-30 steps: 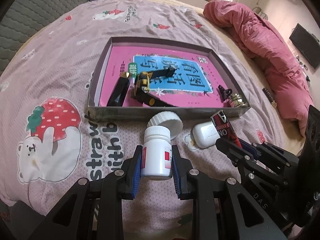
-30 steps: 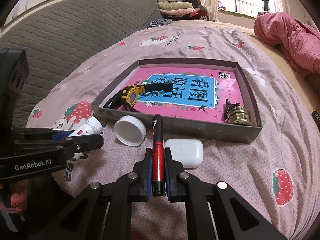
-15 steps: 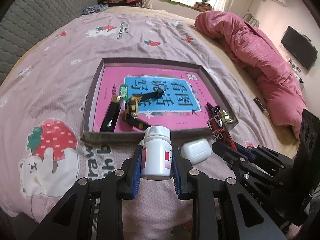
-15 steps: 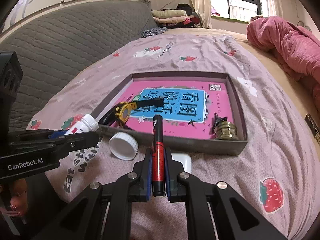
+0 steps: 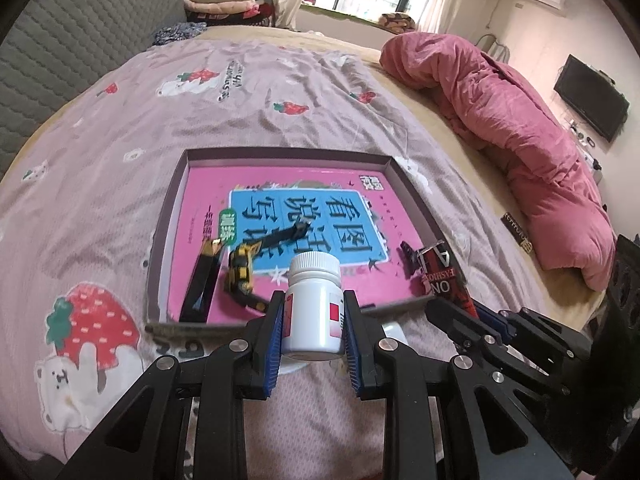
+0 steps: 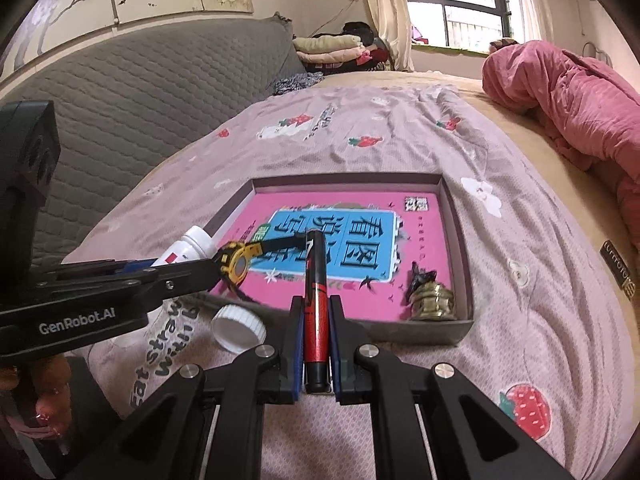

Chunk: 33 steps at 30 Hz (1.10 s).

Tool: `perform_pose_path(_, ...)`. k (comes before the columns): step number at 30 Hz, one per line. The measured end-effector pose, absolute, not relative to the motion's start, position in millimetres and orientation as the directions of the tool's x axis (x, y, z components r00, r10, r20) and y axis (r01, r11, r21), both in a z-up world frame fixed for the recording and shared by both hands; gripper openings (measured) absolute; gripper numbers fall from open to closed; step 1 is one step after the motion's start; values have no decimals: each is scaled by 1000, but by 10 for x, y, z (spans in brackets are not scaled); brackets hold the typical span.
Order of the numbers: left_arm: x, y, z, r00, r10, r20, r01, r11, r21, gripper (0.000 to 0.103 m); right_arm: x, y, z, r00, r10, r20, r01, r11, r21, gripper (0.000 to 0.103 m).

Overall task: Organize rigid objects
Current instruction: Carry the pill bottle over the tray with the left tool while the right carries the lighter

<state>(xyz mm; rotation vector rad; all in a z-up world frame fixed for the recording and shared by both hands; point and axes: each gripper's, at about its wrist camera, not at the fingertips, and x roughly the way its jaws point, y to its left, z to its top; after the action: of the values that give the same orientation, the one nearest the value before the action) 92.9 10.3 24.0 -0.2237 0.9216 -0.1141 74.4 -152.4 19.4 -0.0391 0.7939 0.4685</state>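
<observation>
Pink strawberry-print bedding (image 5: pixel 248 92) covers the bed, with a shallow tray (image 5: pixel 168 216) lying on it and a crumpled pink duvet (image 5: pixel 520 120) at the far right. Inside the tray, on a pink book (image 6: pixel 352 240), lie a yellow watch (image 5: pixel 240 268), a black bar (image 5: pixel 200 284) at the near left and a brass piece (image 6: pixel 434 300) at the near right. The left claw (image 5: pixel 314 320) is clamped on a white bottle (image 5: pixel 314 304), which it holds upright. The right claw (image 6: pixel 316 344) is shut tight on a red-and-black marker (image 6: pixel 315 300) pointing far. Compared with a second ago, both claws have risen: the bottle and marker now stand over the tray's near edge instead of above the bedding. A white cap (image 6: pixel 239 326) lies on the bedding near the tray, now largely hidden behind the bottle in the left view.
</observation>
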Motion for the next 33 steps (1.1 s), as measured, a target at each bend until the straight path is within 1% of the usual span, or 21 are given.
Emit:
perform_pose_path(15,1270,3,201,593,-204,-779,6,969,-249,27,941,-1562,270,634,375,-676,-389,911,141,11)
perform_pose_path(28,1532,-37,-46,544,-209,-812,-11,967,-256,27,1109,-1592,302,649,371,-664,-372,916,148,11)
perform_pose_path(33,1614,-81,-137,525,-220,-822,-9,964,-264,27,1197,-1588,286,639,370,-674,-372,916,149,11)
